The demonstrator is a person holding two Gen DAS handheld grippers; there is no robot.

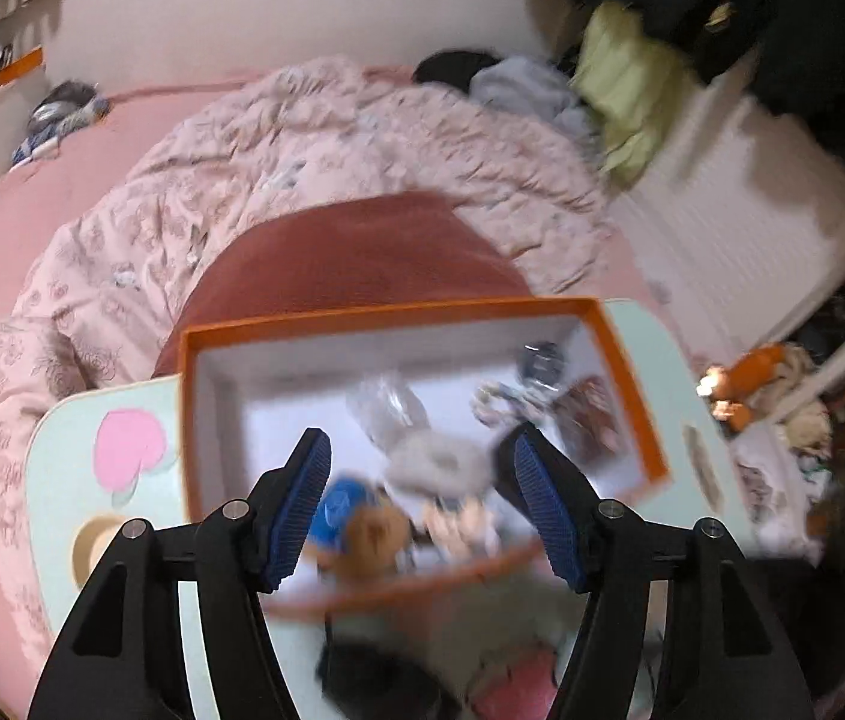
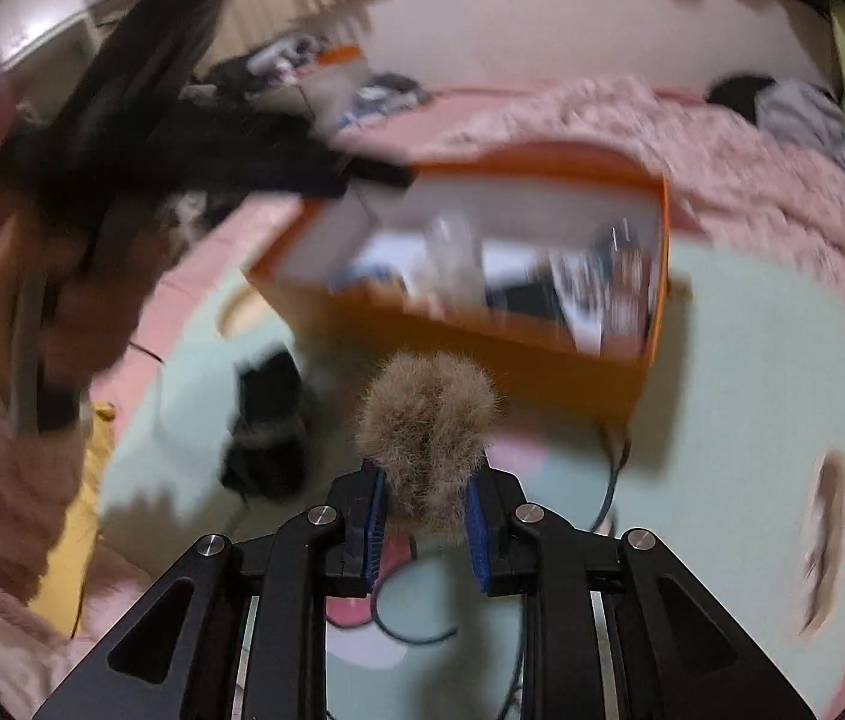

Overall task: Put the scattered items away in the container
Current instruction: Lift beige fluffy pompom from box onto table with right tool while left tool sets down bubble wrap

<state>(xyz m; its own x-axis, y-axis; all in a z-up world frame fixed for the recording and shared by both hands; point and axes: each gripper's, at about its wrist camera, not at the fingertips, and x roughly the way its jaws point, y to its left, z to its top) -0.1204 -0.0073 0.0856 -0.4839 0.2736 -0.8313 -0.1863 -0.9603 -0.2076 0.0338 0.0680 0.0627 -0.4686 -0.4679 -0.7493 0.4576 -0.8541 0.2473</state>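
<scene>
An orange box (image 1: 626, 372) with a white inside stands on a pale green table (image 1: 62, 480). It holds several small items, among them a clear bag (image 1: 386, 408), a blue thing (image 1: 341, 510) and a brown thing (image 1: 371, 540). My left gripper (image 1: 422, 510) is open above the box's near side, empty. In the right wrist view my right gripper (image 2: 425, 522) is shut on a brown furry pom-pom (image 2: 428, 414), held above the table in front of the orange box (image 2: 482, 354). The left gripper's black arm (image 2: 140, 96) shows at upper left, blurred.
A black and white item (image 2: 269, 420) lies on the table (image 2: 752, 360) left of the pom-pom. A dark cable (image 2: 608, 492) runs across the table. A rumpled pink quilt (image 1: 242, 180) on a bed lies behind. A white cabinet (image 1: 740, 216) stands at right.
</scene>
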